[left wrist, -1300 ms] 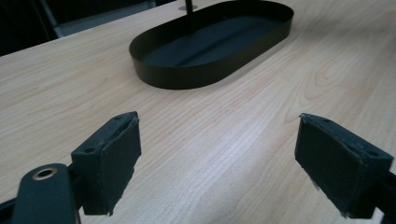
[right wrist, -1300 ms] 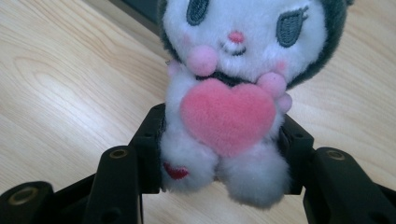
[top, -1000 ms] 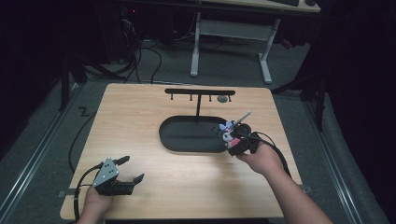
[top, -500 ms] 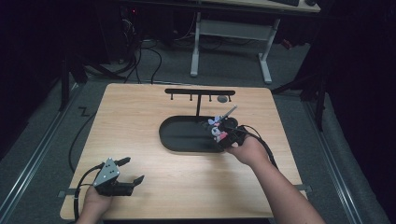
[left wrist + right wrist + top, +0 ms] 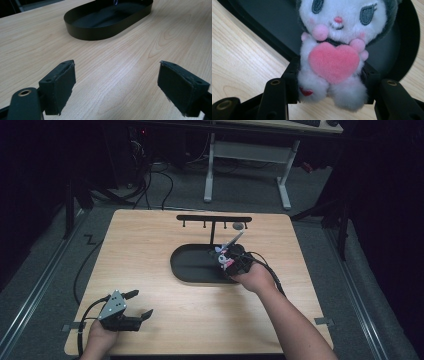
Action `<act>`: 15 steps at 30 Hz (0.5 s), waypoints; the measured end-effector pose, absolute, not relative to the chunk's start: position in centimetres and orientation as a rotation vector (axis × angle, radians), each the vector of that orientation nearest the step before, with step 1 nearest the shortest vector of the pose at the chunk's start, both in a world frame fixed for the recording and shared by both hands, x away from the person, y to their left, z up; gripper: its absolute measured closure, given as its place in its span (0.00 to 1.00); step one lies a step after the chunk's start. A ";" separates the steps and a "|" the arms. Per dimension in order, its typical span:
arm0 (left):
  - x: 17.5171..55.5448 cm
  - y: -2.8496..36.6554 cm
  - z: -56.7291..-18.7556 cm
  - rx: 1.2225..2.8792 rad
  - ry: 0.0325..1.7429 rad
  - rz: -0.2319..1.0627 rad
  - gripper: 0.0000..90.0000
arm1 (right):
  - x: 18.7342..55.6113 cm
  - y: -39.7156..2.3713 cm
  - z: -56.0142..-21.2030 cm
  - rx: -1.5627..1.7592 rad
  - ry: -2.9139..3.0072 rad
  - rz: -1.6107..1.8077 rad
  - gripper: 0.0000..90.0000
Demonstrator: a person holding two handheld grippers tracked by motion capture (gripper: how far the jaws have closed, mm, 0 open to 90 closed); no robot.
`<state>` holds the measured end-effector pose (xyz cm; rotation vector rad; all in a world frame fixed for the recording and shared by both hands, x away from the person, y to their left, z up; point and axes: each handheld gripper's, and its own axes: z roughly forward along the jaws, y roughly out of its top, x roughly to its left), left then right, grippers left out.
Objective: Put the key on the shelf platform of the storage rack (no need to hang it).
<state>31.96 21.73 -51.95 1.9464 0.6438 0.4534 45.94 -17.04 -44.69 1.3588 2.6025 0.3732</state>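
Since a second ago my right tongs (image 5: pixel 226 260) have carried the plush toy (image 5: pixel 334 52) leftward and farther from me, from the tray's right end to over its right half, while my left tongs (image 5: pixel 137 304) have stayed put at the near left corner of the worktop (image 5: pixel 150 240).

My left tongs rest low near the worktop's front edge with the jaws wide apart and nothing between them; bare wood shows in the gap in the left gripper view. Well ahead of them and to the right lies the black oval tray (image 5: pixel 107 23), its wall unbroken on the side facing me.

My right tongs are clamped on the plush toy, the jaws pressing its sides at the lower body. In the right gripper view the toy faces the camera: white fur, dark ears, a pink heart (image 5: pixel 333 61) held at its chest, its feet hanging over the tray's near rim and the wood. Its head sits over the tray's dark floor.

Beyond the right tongs, past the tray's far rim, stands a black rack (image 5: pixel 213 219) with small pegs on its crossbar.
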 end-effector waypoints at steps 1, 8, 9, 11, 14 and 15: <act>32.0 21.7 -52.0 1.947 0.643 0.452 0.17 | 46.1 -16.9 -44.8 1.343 2.611 0.375 0.54; 32.1 21.8 -52.0 1.956 0.643 0.444 0.17 | 47.4 -16.2 -44.8 1.338 2.604 0.358 0.53; 32.1 21.7 -52.0 1.953 0.641 0.442 0.17 | 47.5 -16.1 -44.7 1.337 2.599 0.359 0.53; 32.1 21.7 -52.0 1.951 0.640 0.436 0.18 | 47.8 -15.8 -44.5 1.346 2.588 0.364 0.53; 32.1 21.6 -52.0 1.953 0.640 0.432 0.18 | 48.1 -15.3 -44.5 1.350 2.585 0.354 0.53; 32.1 21.6 -52.0 1.954 0.639 0.430 0.18 | 48.3 -15.1 -44.6 1.335 2.594 0.351 0.53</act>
